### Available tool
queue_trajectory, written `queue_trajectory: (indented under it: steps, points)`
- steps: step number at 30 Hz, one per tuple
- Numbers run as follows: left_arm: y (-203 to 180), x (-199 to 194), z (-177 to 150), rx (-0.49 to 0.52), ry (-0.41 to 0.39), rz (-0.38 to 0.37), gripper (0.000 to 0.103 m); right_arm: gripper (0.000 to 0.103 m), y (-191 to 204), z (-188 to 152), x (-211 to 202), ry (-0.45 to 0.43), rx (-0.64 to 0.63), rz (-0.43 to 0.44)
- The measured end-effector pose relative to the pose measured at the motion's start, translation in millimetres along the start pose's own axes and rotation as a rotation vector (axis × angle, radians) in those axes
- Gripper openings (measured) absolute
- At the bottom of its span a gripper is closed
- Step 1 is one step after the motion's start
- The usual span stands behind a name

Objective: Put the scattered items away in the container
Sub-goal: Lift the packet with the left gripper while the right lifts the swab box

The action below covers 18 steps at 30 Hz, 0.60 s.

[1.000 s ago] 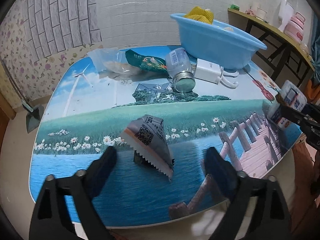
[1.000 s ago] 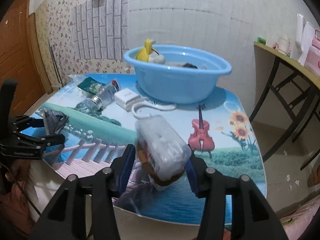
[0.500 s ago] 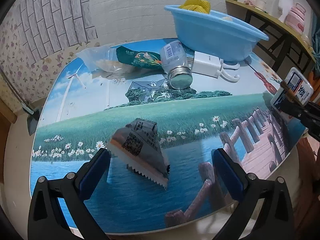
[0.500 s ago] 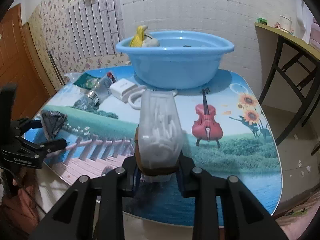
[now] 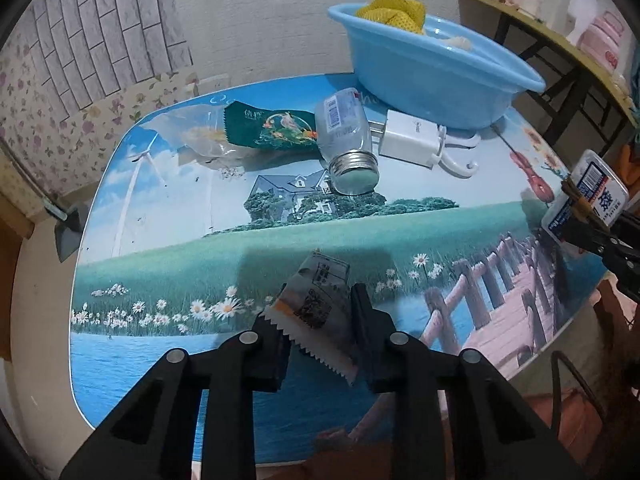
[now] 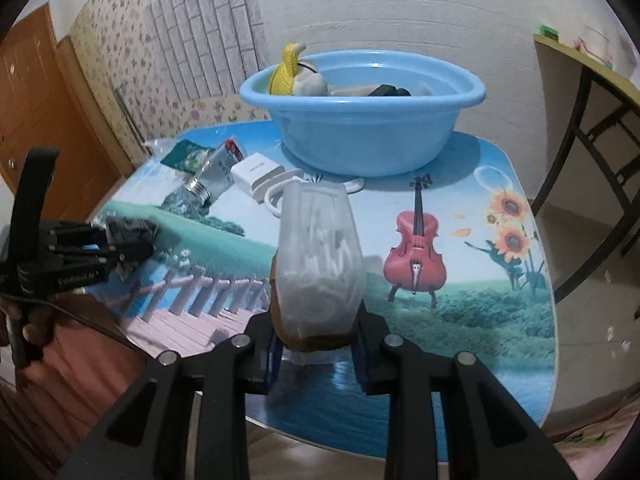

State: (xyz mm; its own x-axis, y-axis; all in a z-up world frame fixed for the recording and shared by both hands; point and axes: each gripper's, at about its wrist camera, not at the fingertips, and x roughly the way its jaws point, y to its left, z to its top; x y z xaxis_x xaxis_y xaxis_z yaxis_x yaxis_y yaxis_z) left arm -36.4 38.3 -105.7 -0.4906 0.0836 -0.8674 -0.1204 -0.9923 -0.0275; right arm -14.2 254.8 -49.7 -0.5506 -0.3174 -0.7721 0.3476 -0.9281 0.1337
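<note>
Now both grippers are loaded at the near edge of the table (image 5: pixel 168 264), and the basin (image 6: pixel 362 128) lies at the far side. The right gripper (image 6: pixel 316 354) pinches a clear box (image 6: pixel 318 260) of what look like cotton swabs, its long axis standing up and away from the fingers, pointing almost straight at the basin. The left gripper (image 5: pixel 318 344) has just been closing on a sachet (image 5: pixel 316 308); its fingers now nip the sachet's sides, the serrated end trailing near and right, though whether it is clear of the table is hard to say. From the left gripper the basin sits far and to the right, past the bottle (image 5: pixel 346 140) and charger (image 5: pixel 410 136). The right hand has the shorter, straighter run and likely drops first.
</note>
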Motion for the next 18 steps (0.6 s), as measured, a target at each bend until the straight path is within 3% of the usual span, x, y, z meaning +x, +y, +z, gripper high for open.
queue_trajectory:
  steps: [6, 9, 13, 18]
  points:
    - [11.3, -2.5, -10.2, 0.029, -0.068, -0.051, 0.026, 0.028, 10.3, 0.2, -4.0, -0.081, -0.001, -0.034]
    - [21.3, -1.8, -6.1, 0.026, -0.108, -0.031, 0.025, 0.028, 15.3, -2.1, -3.5, -0.116, 0.051, -0.038]
    - [37.5, -20.3, 9.4, 0.019, -0.204, -0.084, 0.024, 0.028, 29.3, 0.1, -0.6, -0.135, 0.068, -0.079]
    - [47.0, -31.2, 36.3, 0.074, -0.248, -0.094, 0.024, 0.028, 36.7, 27.6, -7.0, -0.113, 0.070, -0.109]
